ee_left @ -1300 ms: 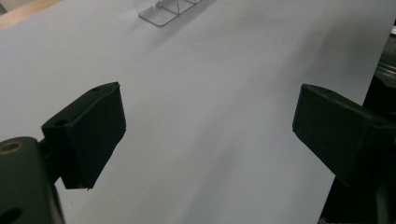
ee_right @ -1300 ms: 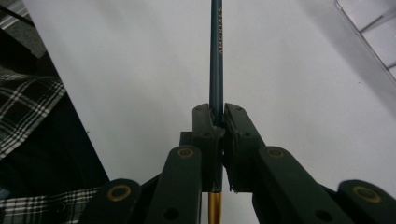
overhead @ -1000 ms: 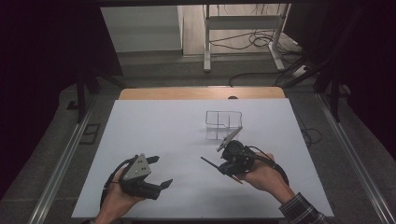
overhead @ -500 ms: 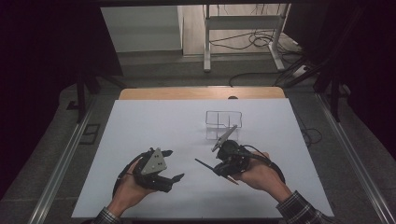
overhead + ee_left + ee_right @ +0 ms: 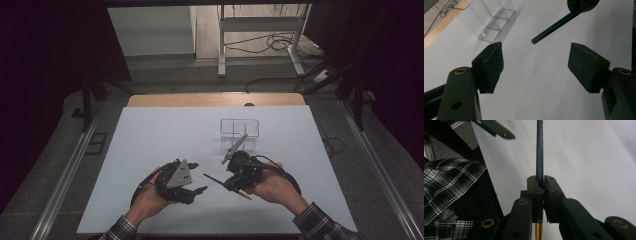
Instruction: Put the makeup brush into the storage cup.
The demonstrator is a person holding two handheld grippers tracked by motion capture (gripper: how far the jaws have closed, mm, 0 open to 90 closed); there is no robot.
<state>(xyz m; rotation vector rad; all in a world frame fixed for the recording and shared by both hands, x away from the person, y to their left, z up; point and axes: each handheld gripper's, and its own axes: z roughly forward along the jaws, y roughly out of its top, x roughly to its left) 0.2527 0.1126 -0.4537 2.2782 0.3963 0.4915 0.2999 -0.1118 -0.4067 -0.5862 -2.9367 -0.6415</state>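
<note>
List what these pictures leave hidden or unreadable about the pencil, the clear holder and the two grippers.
- Pencil: the right gripper view cuts off both ends; the right gripper, shut on it, covers its middle.
- Pencil lettering: blurred in that view, too small in the high view.
- Clear holder: the left gripper view's top edge cuts it off.
- Left gripper: its open jaws look small and dark in the high view.

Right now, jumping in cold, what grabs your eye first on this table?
The dark blue pencil clamped in the right claw, just right of centre near the table's front edge. Facing it, the left claw stands open and holds nothing. Behind them, a clear divided holder stands on the white table.
</note>
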